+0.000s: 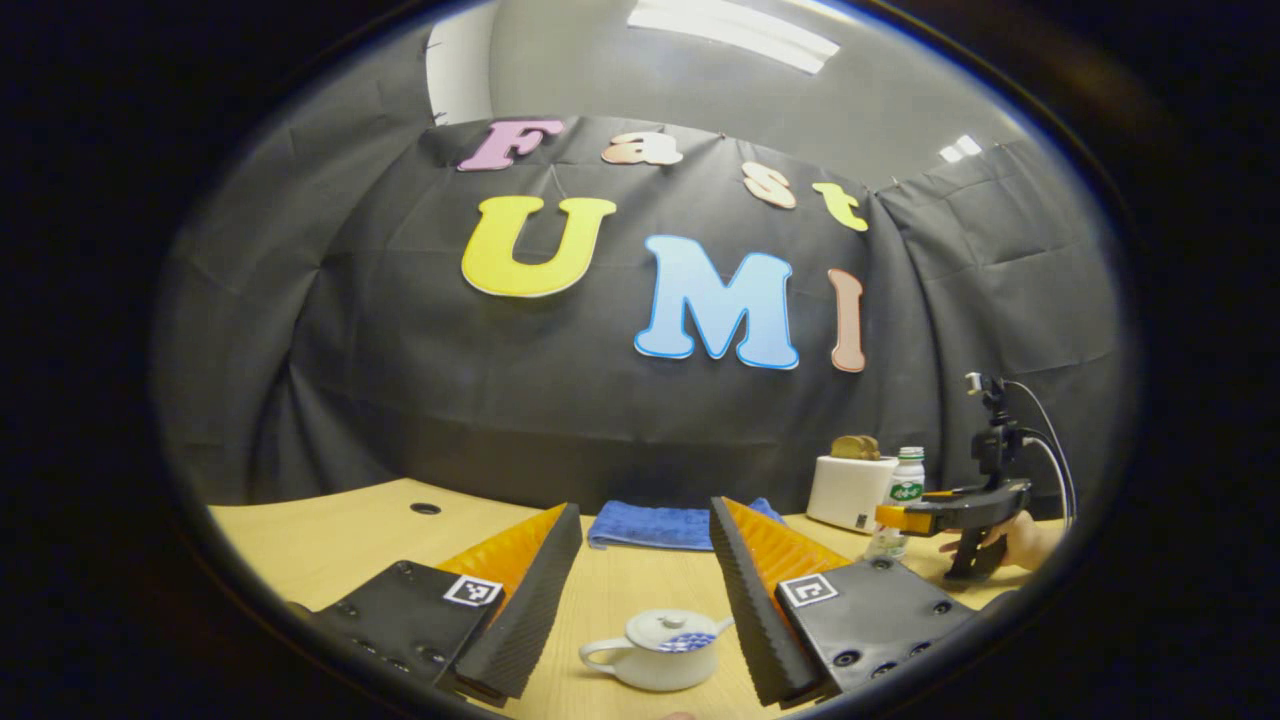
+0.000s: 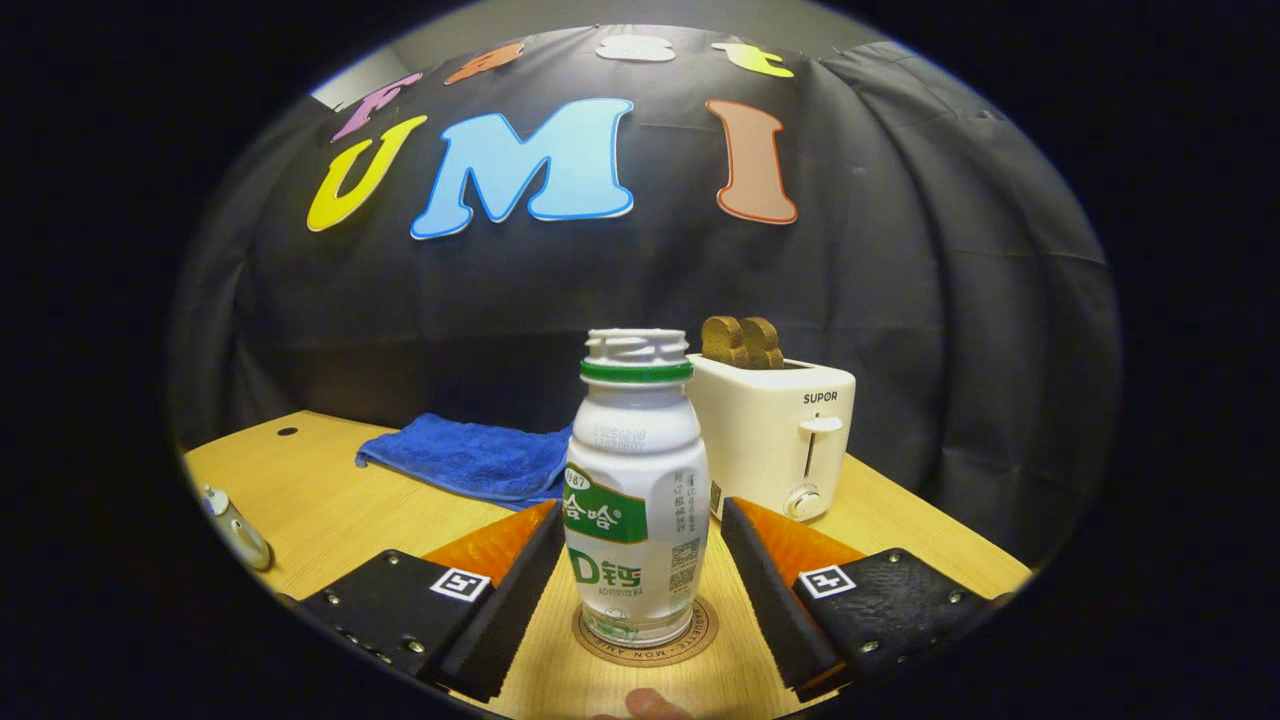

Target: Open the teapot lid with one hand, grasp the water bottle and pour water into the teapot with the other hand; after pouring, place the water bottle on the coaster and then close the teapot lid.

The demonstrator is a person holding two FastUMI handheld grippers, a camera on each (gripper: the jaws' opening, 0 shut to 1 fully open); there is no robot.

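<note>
on the coaster (image 2: pixel 648 632) the water bottle (image 2: pixel 636 490) stands upright between the right gripper (image 2: pixel 640 590) fingers, spread, not touching. left gripper (image 1: pixel 640 590) is spread above the lidded teapot (image 1: pixel 660 650). centre on the lid knob before pinching.

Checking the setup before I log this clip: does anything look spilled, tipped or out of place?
Nothing stands out. The water bottle stands upright on the coaster, the teapot sits upright with its lid on, and the table looks dry.
</note>
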